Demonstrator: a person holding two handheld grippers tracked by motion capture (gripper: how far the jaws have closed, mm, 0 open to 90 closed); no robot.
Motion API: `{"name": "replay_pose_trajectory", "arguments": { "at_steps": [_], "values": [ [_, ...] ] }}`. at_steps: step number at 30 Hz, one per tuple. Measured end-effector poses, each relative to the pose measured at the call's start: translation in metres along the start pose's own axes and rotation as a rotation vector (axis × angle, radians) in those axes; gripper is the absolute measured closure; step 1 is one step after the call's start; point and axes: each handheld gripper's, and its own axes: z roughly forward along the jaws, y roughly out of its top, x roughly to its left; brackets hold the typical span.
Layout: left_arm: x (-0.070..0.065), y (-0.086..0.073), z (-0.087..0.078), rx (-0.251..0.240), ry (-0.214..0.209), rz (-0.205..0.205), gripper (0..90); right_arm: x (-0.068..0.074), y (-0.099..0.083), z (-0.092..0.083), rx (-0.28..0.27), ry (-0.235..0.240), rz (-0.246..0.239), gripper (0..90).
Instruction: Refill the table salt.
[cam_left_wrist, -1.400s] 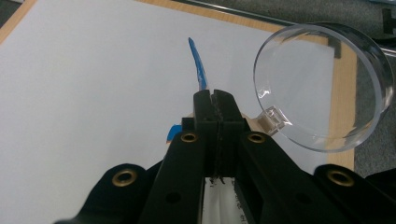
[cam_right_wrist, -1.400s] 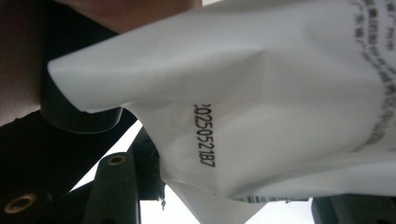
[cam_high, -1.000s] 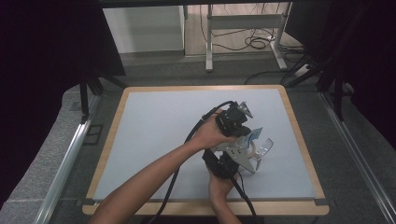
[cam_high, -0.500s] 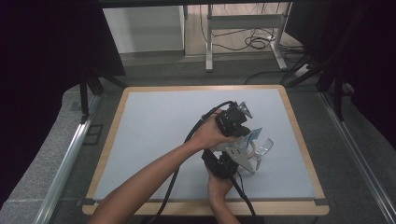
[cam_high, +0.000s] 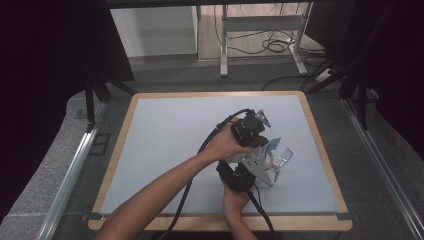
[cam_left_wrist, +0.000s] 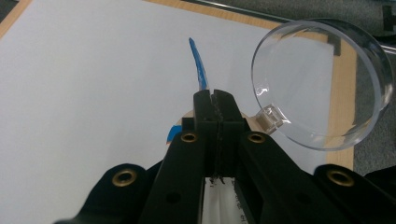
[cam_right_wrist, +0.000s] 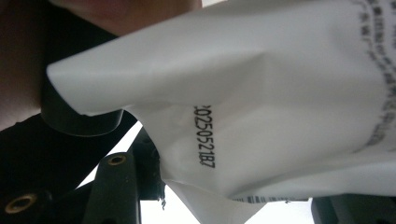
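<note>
Both forearms come in from the near edge of the worktop (cam_high: 165, 130), hands close together right of centre. The left arm crosses over diagonally, hand wrapped round the body of the left tool (cam_left_wrist: 215, 100), which sits above and just beyond the right tool (cam_high: 240, 177). The right hand grips its tool from below, wrist bent up, near the front edge.

Left tool: jaws clenched tight, pads meeting w/ no gap. In the left gripper view a thin blue-edged strip of the packet (cam_left_wrist: 198, 70) sticks up from between the tips, so it's pinching the packet's top edge. White printed material shows low down behind the jaws too.

Right tool: jaws partly apart, approx. halfway. In the right gripper view the white packet (cam_right_wrist: 280, 93) sits right in front of the jaws, crumpled & folded, black printed digits running sideways plus small text at the edges. Can't tell if the pads actually press on it; the jaw tips are mostly hidden behind the packet.

Packet is held up off the worktop between the two tools, right of centre. Just beside it, a clear round plastic lid (cam_left_wrist: 322, 84), see-through w/ a small tab at its rim, close to the left tool's tip.
</note>
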Motion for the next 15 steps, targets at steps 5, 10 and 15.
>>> {"name": "replay_pose_trajectory", "arguments": {
  "at_steps": [5,10,15],
  "values": [
    [-0.0001,0.0000,0.0007,0.001,-0.004,0.000,90.0,-0.0009,-0.0008,0.0000,-0.003,-0.005,-0.015,46.5],
    [0.0003,0.0001,0.0012,0.001,-0.005,0.003,90.0,-0.0011,-0.0007,-0.0005,-0.002,-0.008,-0.026,46.6],
    [0.0001,0.0002,0.0012,0.001,-0.006,0.003,90.0,-0.0015,-0.0007,-0.0009,-0.001,-0.012,-0.043,46.6]
  ]
}}
